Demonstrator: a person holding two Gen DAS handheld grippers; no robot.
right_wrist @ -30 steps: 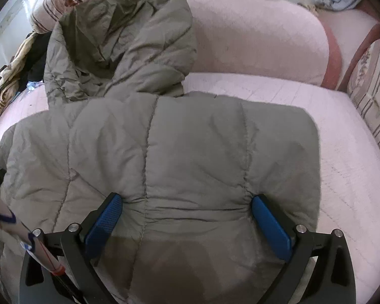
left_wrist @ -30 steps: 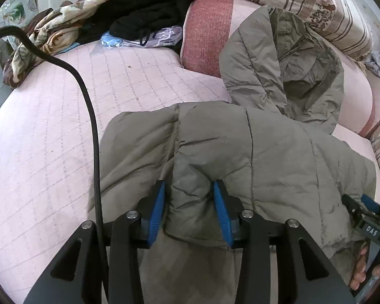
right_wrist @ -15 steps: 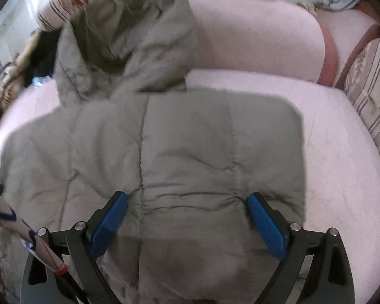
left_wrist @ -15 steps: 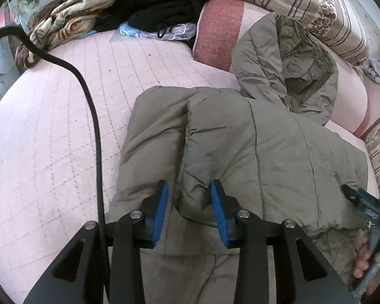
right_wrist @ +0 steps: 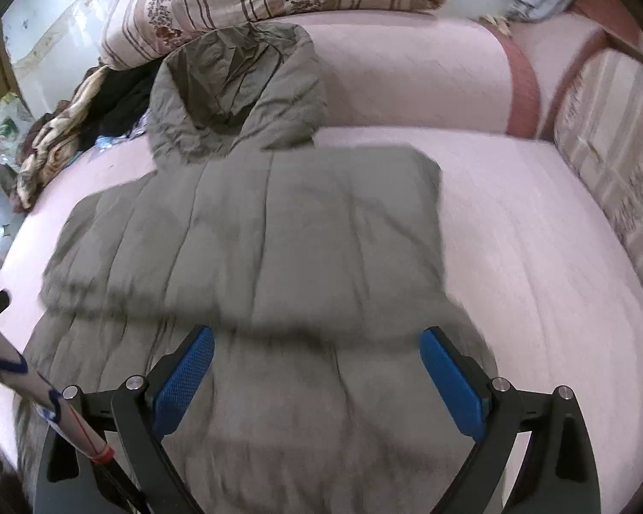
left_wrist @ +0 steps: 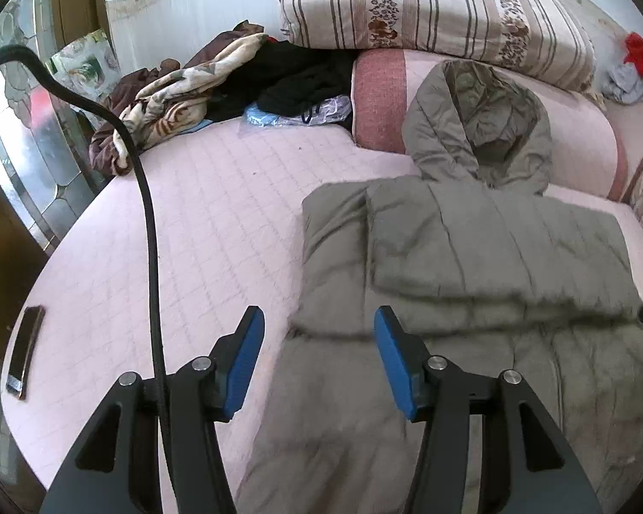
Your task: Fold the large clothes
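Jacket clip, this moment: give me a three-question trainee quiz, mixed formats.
1. True or false: the left gripper is shut on the olive jacket.
2. Multiple choice: the jacket's hood rests against A) the pink bolster, B) the phone, C) the black cable.
3. Fill in: the right gripper is ___.

Key: 1 false, its jaws stand apart with nothing between them; 2 A; 3 open.

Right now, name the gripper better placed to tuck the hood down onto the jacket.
Probably left. The left gripper is open at the jacket's edge, with the hood just ahead; the right gripper is open over mid-jacket.
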